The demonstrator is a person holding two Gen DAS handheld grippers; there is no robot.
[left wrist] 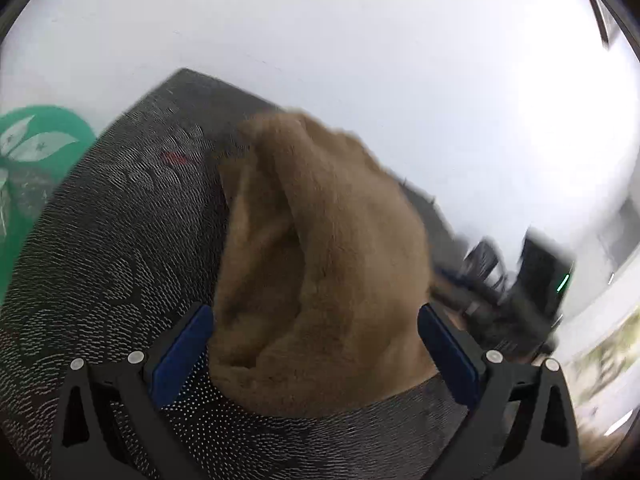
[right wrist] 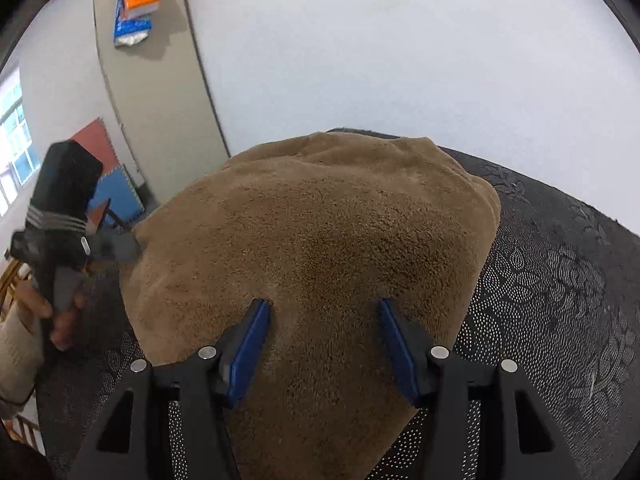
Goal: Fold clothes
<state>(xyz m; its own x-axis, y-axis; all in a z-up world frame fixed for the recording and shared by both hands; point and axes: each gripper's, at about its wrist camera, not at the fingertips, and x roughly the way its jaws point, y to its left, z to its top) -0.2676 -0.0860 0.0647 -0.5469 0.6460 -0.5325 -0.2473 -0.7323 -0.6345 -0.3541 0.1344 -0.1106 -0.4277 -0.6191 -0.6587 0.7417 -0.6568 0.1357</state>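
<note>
A brown fleece garment (right wrist: 320, 248) lies bunched on a black patterned cloth (right wrist: 560, 280). My right gripper (right wrist: 325, 312) is open, its blue pads (right wrist: 252, 344) pressing down on the near part of the fleece. In the left wrist view the same brown garment (left wrist: 320, 264) rises in a fold between the fingers of my left gripper (left wrist: 316, 320), which is open and wide apart; whether its pads (left wrist: 184, 352) touch the fabric is unclear. The left gripper body also appears in the right wrist view, held in a hand (right wrist: 60, 312) at the garment's left edge.
The black cloth (left wrist: 120, 240) covers the work surface. A green mat with white leaf shapes (left wrist: 36, 152) lies at the left. Orange and blue packs (right wrist: 136, 4) sit on a beige ledge. Red and blue foam floor tiles (right wrist: 108, 184) lie beyond, under a pale wall.
</note>
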